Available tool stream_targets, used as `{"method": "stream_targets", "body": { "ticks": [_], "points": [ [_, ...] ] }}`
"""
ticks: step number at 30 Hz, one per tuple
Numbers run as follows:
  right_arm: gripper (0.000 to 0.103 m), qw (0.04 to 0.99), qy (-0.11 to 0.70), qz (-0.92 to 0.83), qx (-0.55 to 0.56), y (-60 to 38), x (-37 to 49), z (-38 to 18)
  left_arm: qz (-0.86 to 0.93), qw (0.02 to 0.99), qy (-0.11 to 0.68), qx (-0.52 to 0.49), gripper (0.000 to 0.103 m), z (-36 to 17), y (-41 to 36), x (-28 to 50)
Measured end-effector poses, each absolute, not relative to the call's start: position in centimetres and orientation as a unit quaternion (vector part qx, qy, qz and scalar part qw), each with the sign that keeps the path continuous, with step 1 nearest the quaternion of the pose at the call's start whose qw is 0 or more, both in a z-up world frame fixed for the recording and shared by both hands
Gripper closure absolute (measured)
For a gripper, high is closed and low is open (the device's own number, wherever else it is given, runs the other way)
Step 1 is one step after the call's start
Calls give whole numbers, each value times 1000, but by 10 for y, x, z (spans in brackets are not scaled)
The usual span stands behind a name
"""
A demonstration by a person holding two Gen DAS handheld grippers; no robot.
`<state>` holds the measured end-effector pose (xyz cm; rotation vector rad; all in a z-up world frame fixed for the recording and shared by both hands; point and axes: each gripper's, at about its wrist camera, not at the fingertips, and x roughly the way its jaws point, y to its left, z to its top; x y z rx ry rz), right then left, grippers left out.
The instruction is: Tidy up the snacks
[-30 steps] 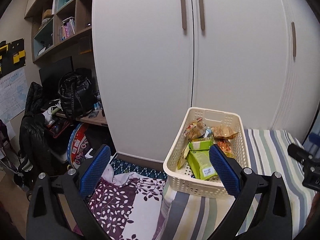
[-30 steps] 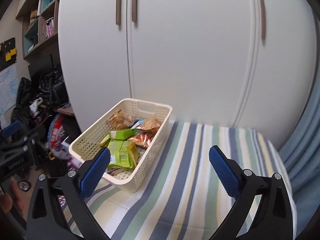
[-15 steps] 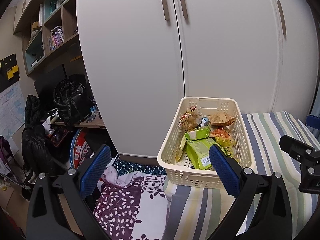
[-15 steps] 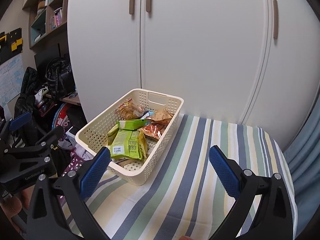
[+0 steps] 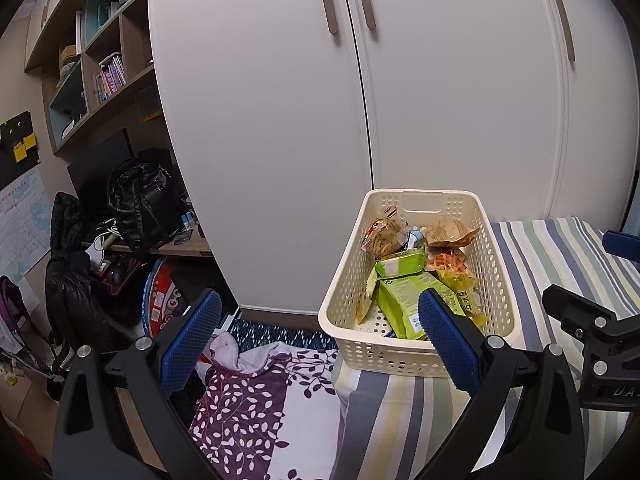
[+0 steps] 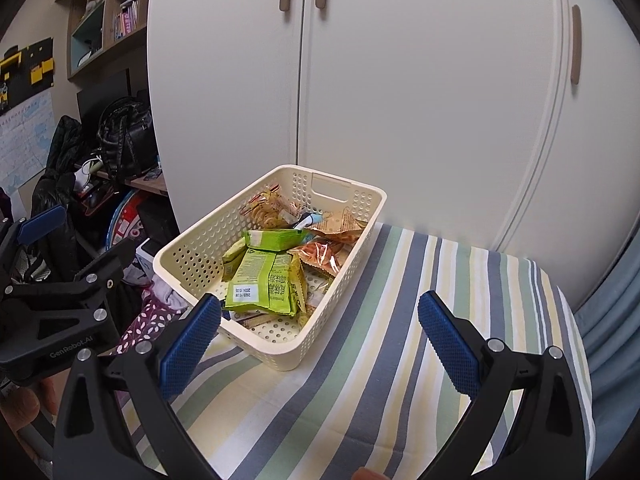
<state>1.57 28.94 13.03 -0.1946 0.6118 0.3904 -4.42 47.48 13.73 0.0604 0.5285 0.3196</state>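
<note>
A cream perforated basket [image 5: 352, 280] [image 6: 192, 248] rests on a striped cloth surface [image 6: 400, 360]. Inside lie several snack packets: green packets [image 6: 264, 284] [image 5: 400, 300], an orange-red bag [image 6: 320, 256] and a clear bag of biscuits [image 6: 268, 208]. My left gripper [image 5: 320, 332] hovers open just short of the basket's near wall, nothing between its blue pads. Over the striped surface, near the basket's closest corner, my right gripper [image 6: 320, 332] is held open and empty. The right wrist view also catches the left gripper's black body [image 6: 56, 304] at its left edge.
White wardrobe doors [image 6: 400, 80] stand close behind the basket. A purple leaf-patterned cloth [image 5: 256, 404] hangs left of the striped surface. Further left sit a black backpack [image 5: 140, 204], dark jackets [image 5: 68, 288], a cluttered desk and wall shelves [image 5: 100, 60]. A blue curtain [image 6: 612, 320] is at right.
Both grippers have drawn back and up, so the basket sits lower and more centred in each view. Both stay open and empty. The basket and its packets have not moved.
</note>
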Motion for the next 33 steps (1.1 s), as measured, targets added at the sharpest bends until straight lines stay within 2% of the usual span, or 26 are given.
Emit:
{"method": "stream_targets", "body": {
  "ticks": [33],
  "points": [
    [5,923,308,209,-95,300,25,122,150,949,273,48,3,128,474,-37]
  ]
}}
